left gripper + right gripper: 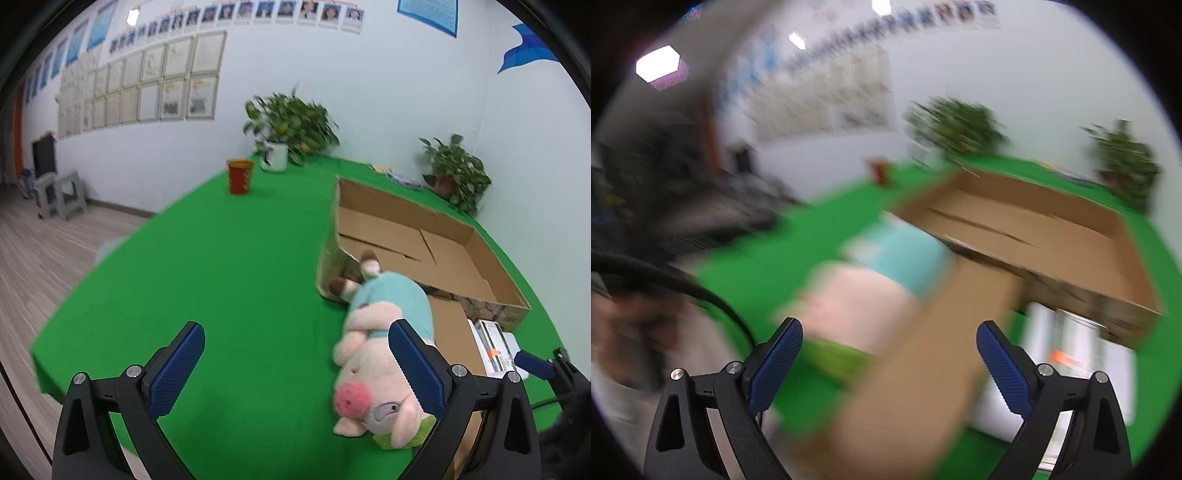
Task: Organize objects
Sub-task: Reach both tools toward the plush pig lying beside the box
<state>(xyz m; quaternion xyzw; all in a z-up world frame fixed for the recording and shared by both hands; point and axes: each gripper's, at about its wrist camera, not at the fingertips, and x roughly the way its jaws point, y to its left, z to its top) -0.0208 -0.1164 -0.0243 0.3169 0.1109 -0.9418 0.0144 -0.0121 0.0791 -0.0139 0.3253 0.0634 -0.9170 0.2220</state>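
A pink plush pig point(373, 380) in a light blue shirt lies on the green table, its feet against the open cardboard box point(424, 240). My left gripper point(295, 365) is open and empty, its right finger in front of the pig's head. The right wrist view is blurred; there my right gripper point(890, 362) is open and empty above a flat cardboard piece point(916, 387), with the pig point(857, 302) ahead to the left and the box point(1034, 229) beyond. A white packaged box point(495, 350) lies beside the cardboard piece point(450, 325); it also shows in the right wrist view point(1071, 362).
A red cup point(240, 176) and a potted plant in a white pot point(284, 129) stand at the table's far end. Another potted plant point(456, 173) stands at the far right corner. The table's left edge drops to a wooden floor with grey stools point(61, 194).
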